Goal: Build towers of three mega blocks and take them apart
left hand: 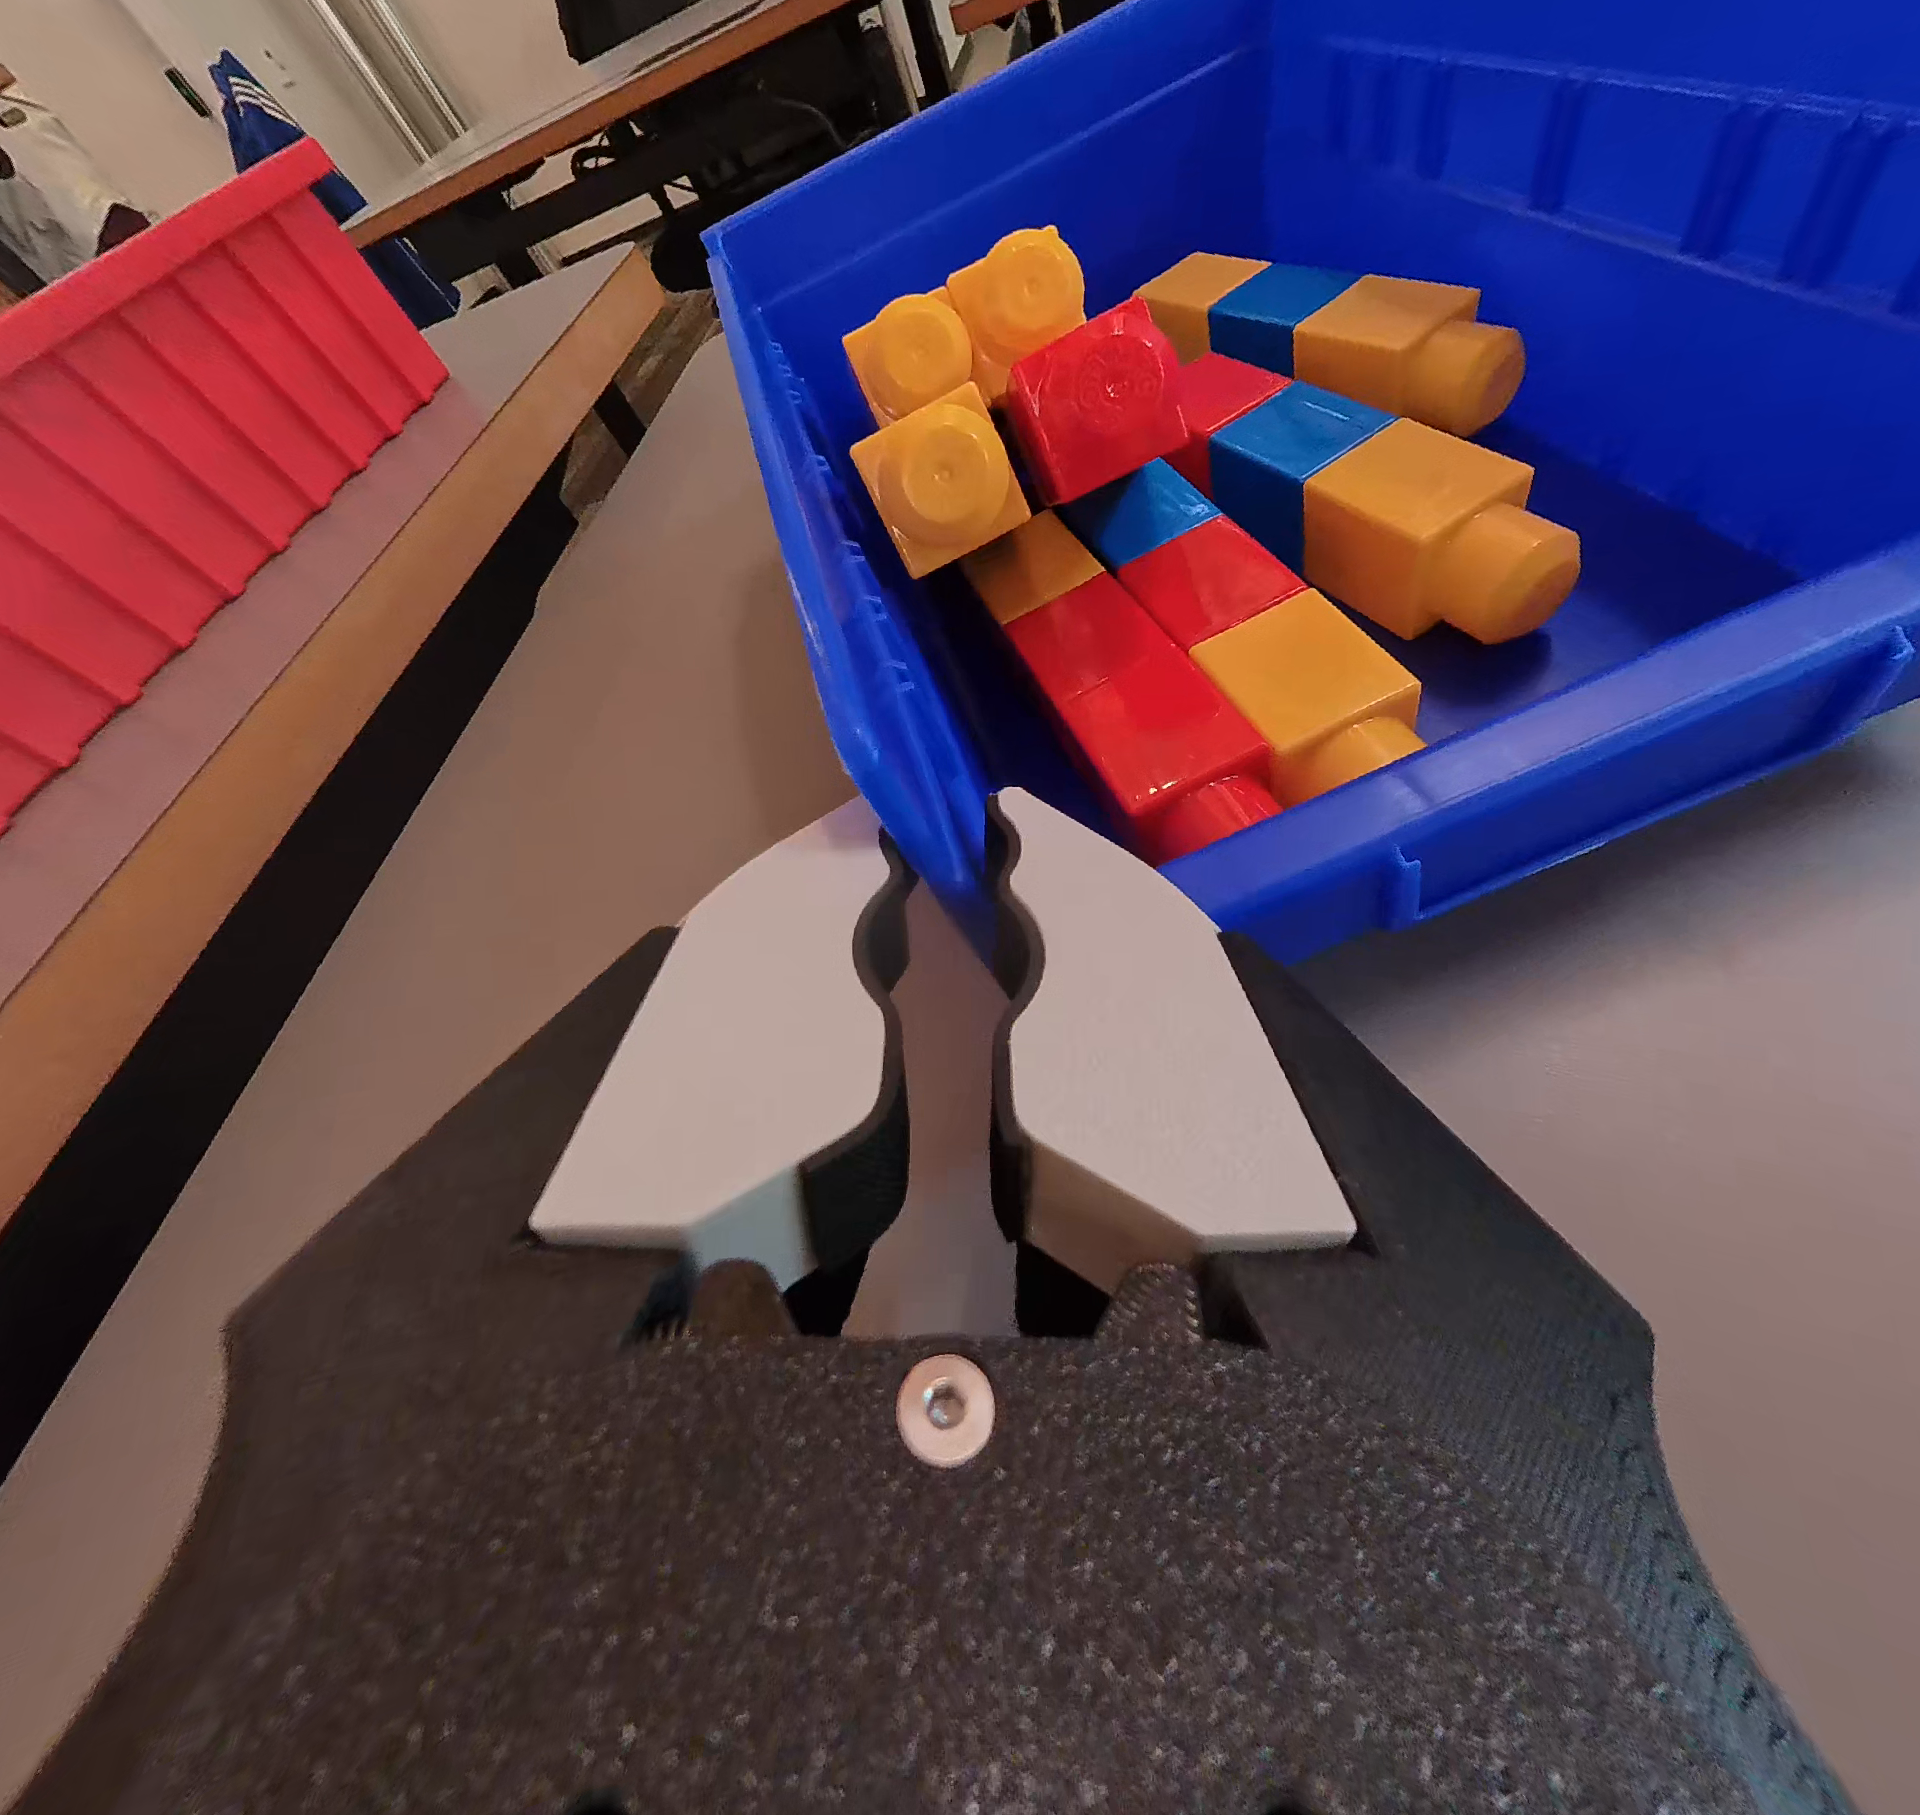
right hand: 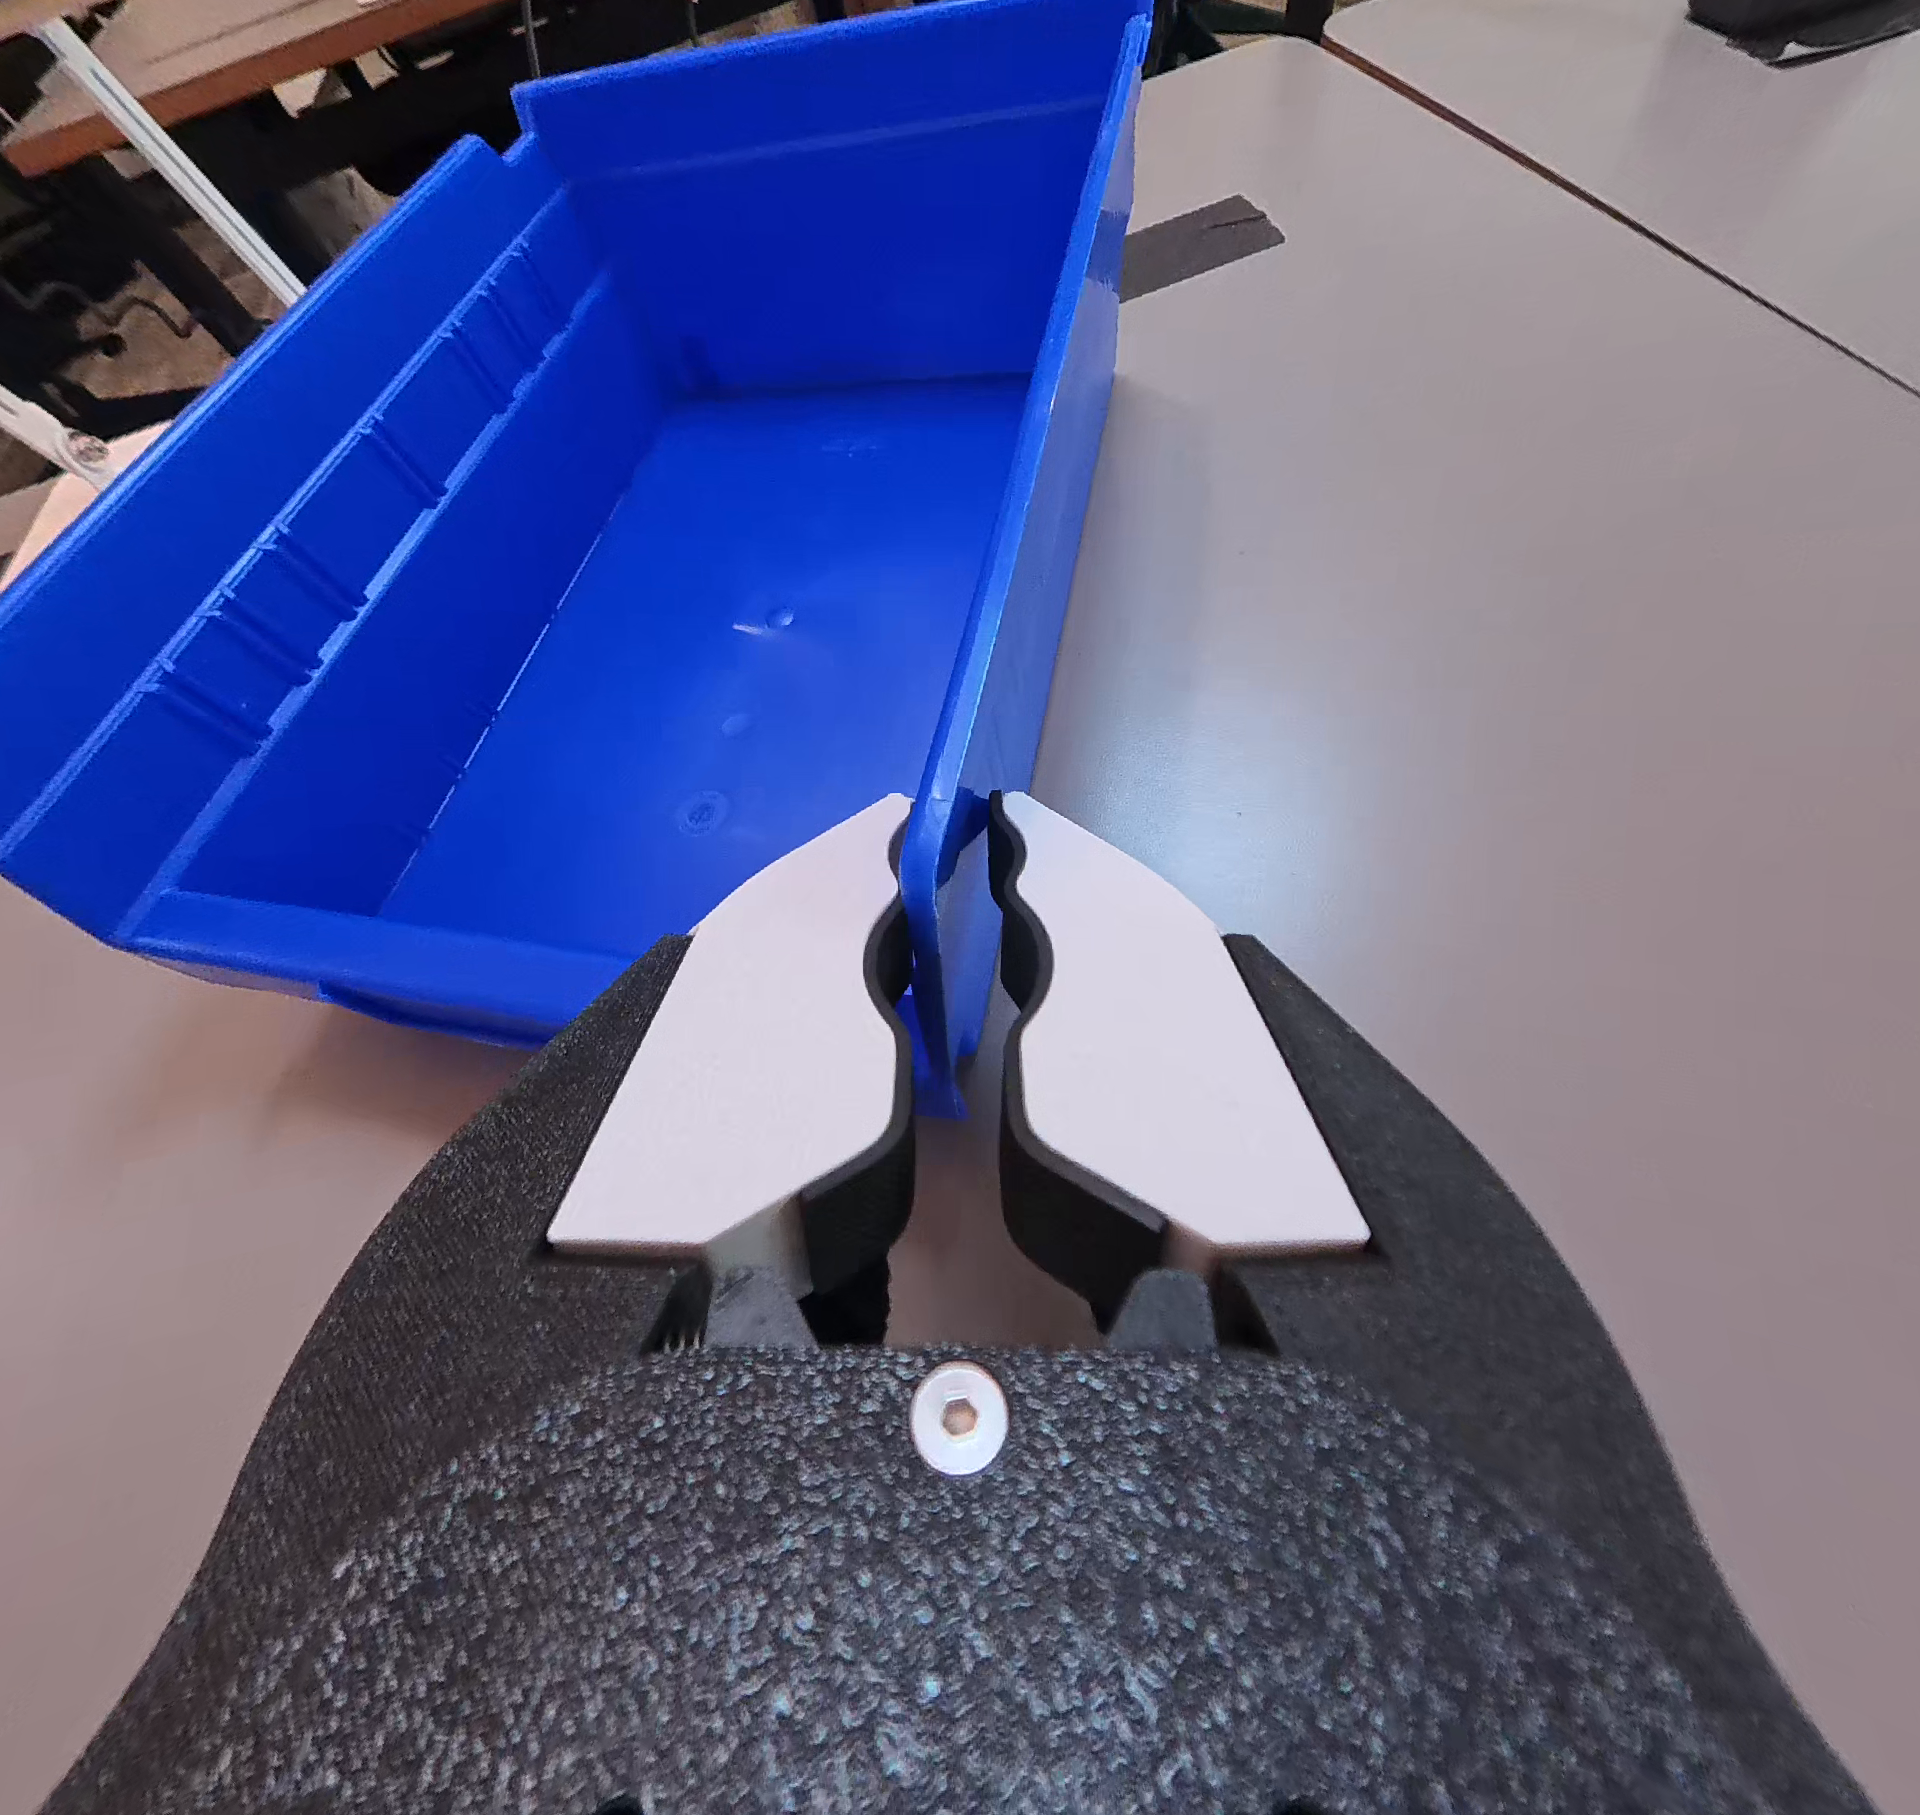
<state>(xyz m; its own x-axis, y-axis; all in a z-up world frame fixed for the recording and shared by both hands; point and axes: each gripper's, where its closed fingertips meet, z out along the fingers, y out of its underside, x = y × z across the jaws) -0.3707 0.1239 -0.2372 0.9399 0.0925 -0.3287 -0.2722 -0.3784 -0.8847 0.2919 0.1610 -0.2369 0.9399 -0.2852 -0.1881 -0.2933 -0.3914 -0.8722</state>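
- Mega blocks [left hand: 1226, 560] lie heaped in the near left end of a blue bin [left hand: 1558, 155], most already joined into three-block towers in red, blue and yellow, lying on their sides.
- Left claw [left hand: 948, 892] sits at the bin's near left corner, fingers narrowly parted with the corner wall between them; whether they pinch it cannot be told.
- Right claw [right hand: 948, 892] straddles the bin's right side wall [right hand: 1039, 518], one finger inside and one outside, seemingly pinching the rim.
- Holding both ends probably steadies or shifts the bin on the grey surface [right hand: 1455, 622] before towers are lifted out for taking apart.
- From the right wrist view the bin's floor looks bare, so the blocks crowd one end.
- A red bin [left hand: 187, 394] stands on a neighbouring surface, well apart.
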